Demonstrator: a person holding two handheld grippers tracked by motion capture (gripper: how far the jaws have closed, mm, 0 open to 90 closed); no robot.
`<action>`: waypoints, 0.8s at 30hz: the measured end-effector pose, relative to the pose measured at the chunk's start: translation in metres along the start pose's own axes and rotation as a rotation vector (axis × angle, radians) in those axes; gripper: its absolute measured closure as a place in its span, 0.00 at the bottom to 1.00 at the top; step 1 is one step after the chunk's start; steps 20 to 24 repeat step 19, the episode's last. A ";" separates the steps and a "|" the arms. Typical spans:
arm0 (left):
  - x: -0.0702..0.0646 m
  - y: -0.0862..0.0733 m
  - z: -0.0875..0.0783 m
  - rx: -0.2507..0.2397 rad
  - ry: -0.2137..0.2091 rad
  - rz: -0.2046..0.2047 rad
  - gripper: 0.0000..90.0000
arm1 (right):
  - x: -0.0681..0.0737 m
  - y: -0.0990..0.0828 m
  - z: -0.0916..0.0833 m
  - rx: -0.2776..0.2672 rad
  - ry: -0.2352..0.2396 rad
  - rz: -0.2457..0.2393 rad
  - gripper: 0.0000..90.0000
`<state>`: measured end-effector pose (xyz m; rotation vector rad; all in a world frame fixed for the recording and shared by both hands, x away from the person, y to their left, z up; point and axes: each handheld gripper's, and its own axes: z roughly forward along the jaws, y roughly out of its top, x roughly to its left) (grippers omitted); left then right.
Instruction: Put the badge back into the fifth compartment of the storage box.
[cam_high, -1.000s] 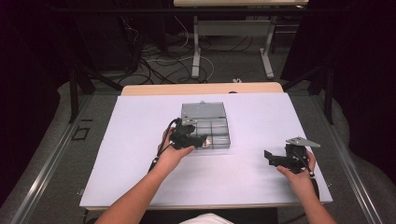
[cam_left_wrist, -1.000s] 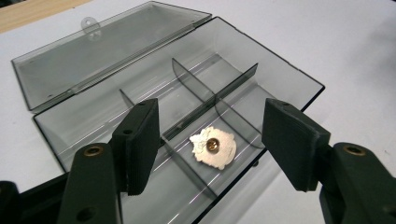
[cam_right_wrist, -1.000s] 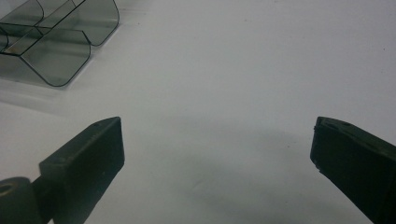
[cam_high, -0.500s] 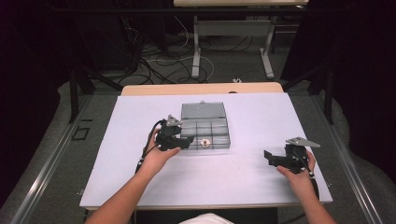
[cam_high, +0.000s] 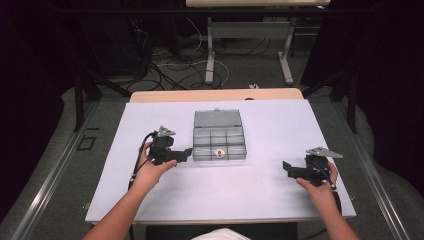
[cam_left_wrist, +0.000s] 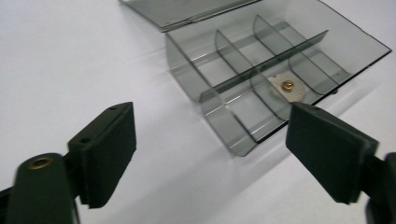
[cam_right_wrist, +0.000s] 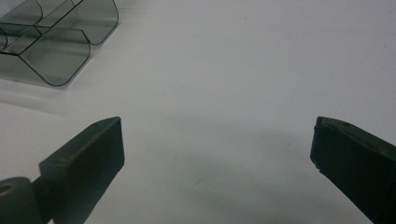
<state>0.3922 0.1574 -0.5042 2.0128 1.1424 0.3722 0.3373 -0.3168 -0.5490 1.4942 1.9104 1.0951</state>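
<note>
The white rectangular worktop (cam_high: 260, 195) carries one thing: a smoky-grey transparent plastic compartment box (cam_high: 219, 144), sitting near its middle with its hinged lid (cam_high: 217, 118) folded flat back on the far side. In the left gripper view the box (cam_left_wrist: 261, 79) shows thin walls and curved dividers that cut it into two rows of small cells. It looks light and rigid but brittle, with glossy, slippery faces; I judge a pinch across an outer wall or over a divider edge would hold best, with gentle pressure so the thin plastic neither cracks nor skates away across the smooth worktop.

All the cells I can see are bare but one. The middle cell of the near row holds a small pale disc with a brass-coloured stud at its centre (cam_left_wrist: 287, 87), also visible from the high view (cam_high: 218, 152). It seems tiny, light and flat, so it would be fiddly to lift off the cell floor; the raised stud is probably the only purchase.

The left claw (cam_high: 182, 154) rests just beside the box's left edge, its jaws spread wide with nothing between them, pointing toward the box. The right claw (cam_high: 290, 168) sits well apart to the right, above bare worktop, jaws likewise gaping and holding nothing; a corner of the box (cam_right_wrist: 56, 37) shows in its own view.
</note>
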 end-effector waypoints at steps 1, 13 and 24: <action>0.002 -0.002 -0.003 -0.004 -0.003 -0.021 0.17 | 0.002 0.000 0.001 -0.003 -0.006 0.020 0.03; 0.027 -0.023 -0.019 -0.022 0.017 -0.115 0.00 | 0.001 0.000 0.001 0.000 -0.002 0.013 0.03; 0.035 -0.031 -0.022 -0.033 0.030 -0.145 0.00 | 0.001 0.000 0.001 0.006 0.000 0.009 0.03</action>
